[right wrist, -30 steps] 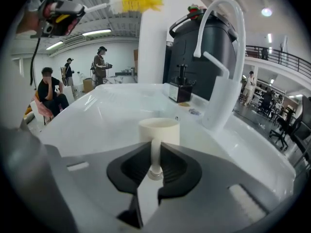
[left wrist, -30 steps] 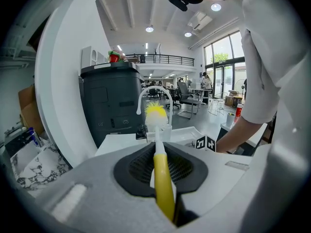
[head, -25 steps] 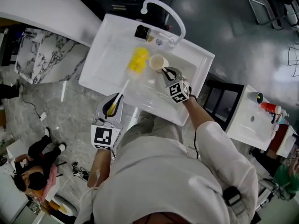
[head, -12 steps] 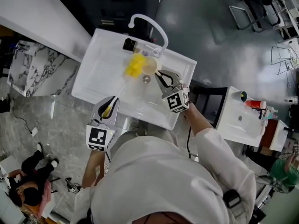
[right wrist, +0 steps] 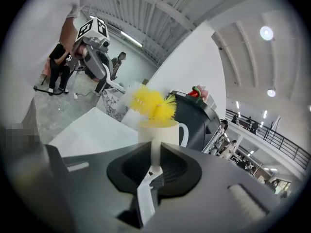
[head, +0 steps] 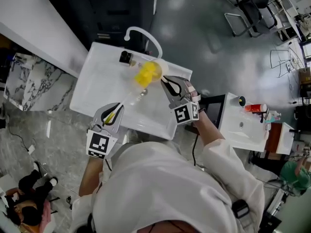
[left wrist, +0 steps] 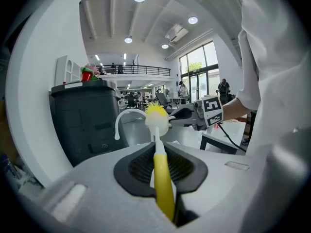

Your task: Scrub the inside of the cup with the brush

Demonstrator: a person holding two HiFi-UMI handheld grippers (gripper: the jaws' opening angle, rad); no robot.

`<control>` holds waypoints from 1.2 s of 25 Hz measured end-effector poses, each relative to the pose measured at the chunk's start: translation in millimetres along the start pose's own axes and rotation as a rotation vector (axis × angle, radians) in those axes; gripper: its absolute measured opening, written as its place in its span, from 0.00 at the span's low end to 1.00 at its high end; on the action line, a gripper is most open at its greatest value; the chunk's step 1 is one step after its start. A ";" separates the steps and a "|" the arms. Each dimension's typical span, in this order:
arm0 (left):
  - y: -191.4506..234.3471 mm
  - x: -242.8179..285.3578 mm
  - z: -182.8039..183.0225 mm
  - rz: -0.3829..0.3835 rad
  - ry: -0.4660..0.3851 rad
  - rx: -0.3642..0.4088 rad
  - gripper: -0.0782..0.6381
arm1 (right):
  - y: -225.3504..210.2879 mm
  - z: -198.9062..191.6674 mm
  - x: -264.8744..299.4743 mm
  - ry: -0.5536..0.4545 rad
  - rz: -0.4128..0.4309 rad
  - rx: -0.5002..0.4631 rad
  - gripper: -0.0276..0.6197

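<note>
what moved: a second ago the cup (head: 161,68) was low in the sink (head: 85,84) basin, now it's lifted up close under the faucet (head: 142,33). The brush (head: 146,74) came up with it.
brush vs cup: before, the yellow bristles sat beside the cup, off to its left. Now they're right at the cup's mouth. In the right gripper view the tuft (right wrist: 153,103) pokes up over the cup (right wrist: 158,131) rim, so it's going in or only just in. Can't tell how deep.
left gripper (head: 112,114): jaws clamped on the brush's yellow handle (left wrist: 163,178), with the white shaft running straight out to the cup (left wrist: 158,124).
right gripper (head: 171,86): nearly closed, pinching the cup's handle. That's the pale strip between the jaws in its own view.
where the cup is now: in the air over the back of the sink, touching nothing but the gripper and maybe the bristles.
what it means: looks to me like the line-up step is basically done and the real scrubbing is next, so push the head down inside and work it around the wall.
watch out for: that handle pinch is a thin hold, so hard brushing could twist the cup.
</note>
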State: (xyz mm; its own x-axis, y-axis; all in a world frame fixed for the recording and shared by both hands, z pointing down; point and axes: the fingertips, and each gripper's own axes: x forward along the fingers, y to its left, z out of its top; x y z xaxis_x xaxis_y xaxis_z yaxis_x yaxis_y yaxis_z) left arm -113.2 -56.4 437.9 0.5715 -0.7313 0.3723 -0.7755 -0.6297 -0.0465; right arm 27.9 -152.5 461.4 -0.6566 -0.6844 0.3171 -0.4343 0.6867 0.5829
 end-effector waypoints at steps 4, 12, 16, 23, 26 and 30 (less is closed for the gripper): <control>-6.3 4.4 7.5 -0.026 0.009 0.035 0.17 | -10.5 6.7 -12.7 0.005 -0.024 -0.072 0.11; -9.3 10.2 17.9 -0.067 0.038 0.091 0.17 | -16.2 18.7 -27.3 0.021 -0.031 -0.233 0.11; -13.1 12.5 16.0 -0.092 0.095 0.142 0.17 | -12.8 20.3 -34.0 0.046 -0.019 -0.323 0.11; -19.4 18.9 13.8 -0.116 0.262 0.333 0.17 | 6.7 13.1 -44.0 0.109 0.043 -0.455 0.11; -25.7 21.7 17.5 -0.120 0.314 0.423 0.17 | 14.3 11.6 -47.4 0.137 0.063 -0.477 0.11; -36.0 27.0 26.1 -0.116 0.334 0.531 0.17 | 20.4 13.4 -50.3 0.165 0.079 -0.483 0.11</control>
State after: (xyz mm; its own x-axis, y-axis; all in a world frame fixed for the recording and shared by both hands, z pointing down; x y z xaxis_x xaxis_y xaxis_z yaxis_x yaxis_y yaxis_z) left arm -62.9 -60.3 425.4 0.4627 -0.5833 0.6675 -0.4258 -0.8067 -0.4098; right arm 43.8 -100.8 447.4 -0.5528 -0.6916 0.4649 -0.0274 0.5727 0.8193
